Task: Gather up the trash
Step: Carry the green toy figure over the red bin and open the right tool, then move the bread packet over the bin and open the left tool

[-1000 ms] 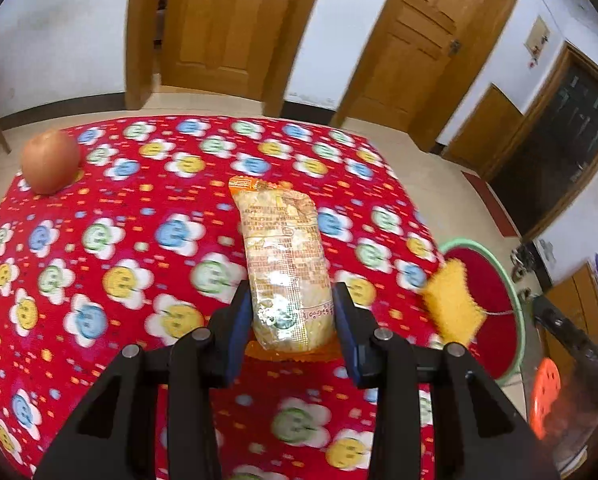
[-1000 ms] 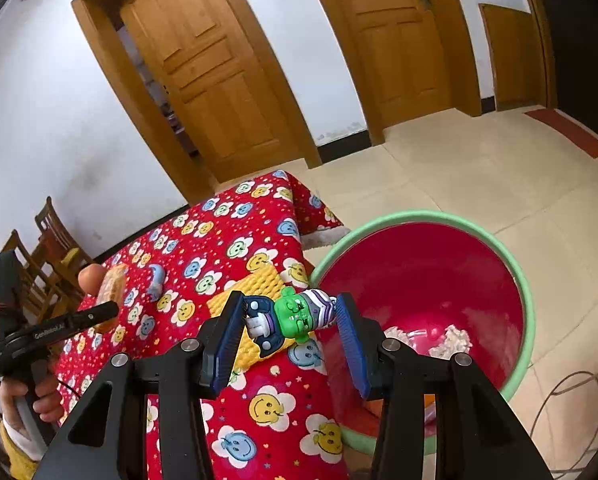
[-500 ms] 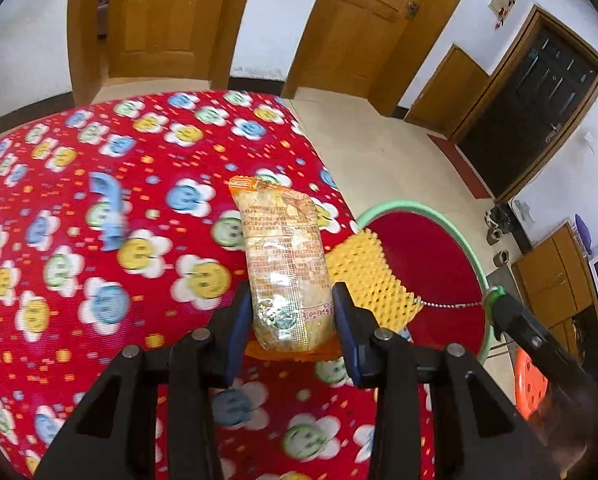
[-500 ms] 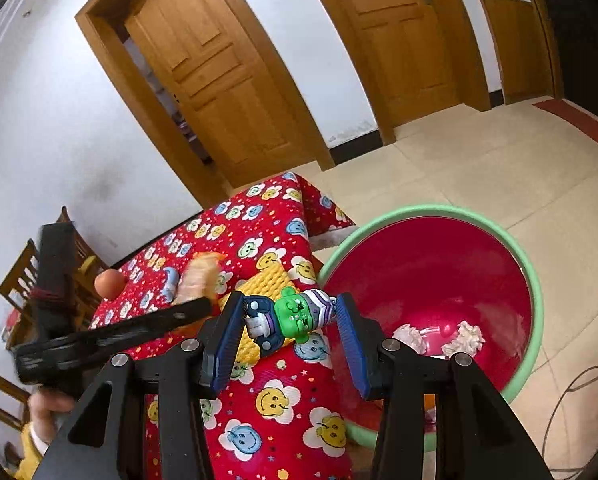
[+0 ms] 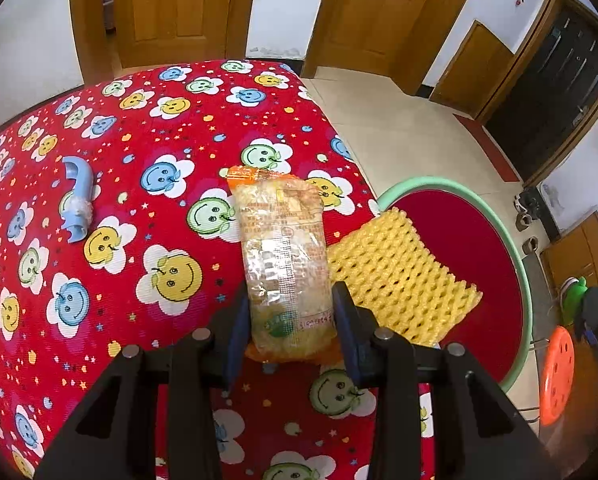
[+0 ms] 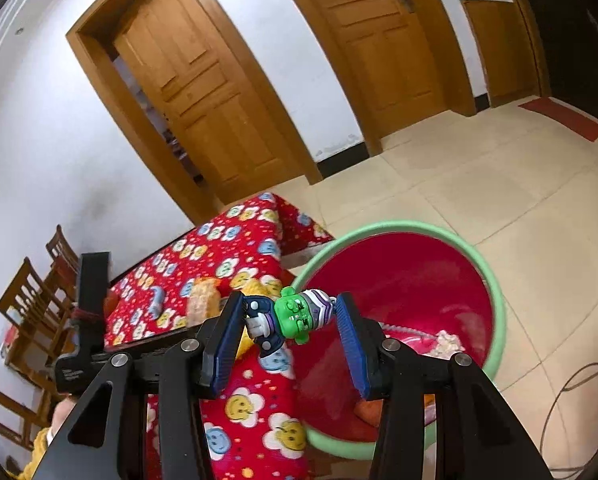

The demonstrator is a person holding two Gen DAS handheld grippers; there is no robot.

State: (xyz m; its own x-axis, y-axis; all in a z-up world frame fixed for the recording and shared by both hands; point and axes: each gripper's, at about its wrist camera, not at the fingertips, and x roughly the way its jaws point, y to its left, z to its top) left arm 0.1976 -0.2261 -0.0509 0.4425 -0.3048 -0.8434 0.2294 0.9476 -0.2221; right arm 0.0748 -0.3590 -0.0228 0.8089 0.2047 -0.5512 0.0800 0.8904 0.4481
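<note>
We hold the packet (image 5: 285, 264) in the left gripper (image 5: 287, 328) above the table (image 5: 147, 128); the right gripper (image 6: 291, 320) pinches a toy (image 6: 295, 314). We should carry the packet fully over the bin (image 5: 515, 240) (past the foam (image 5: 399, 276)) before releasing.

No legible text; faint, unreadable print on the snack packet (image 5: 285, 264).

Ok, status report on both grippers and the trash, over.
Left gripper shut on snack packet, over table. Right gripper shut on green toy, near red bin. Yellow foam net at table edge.
</note>
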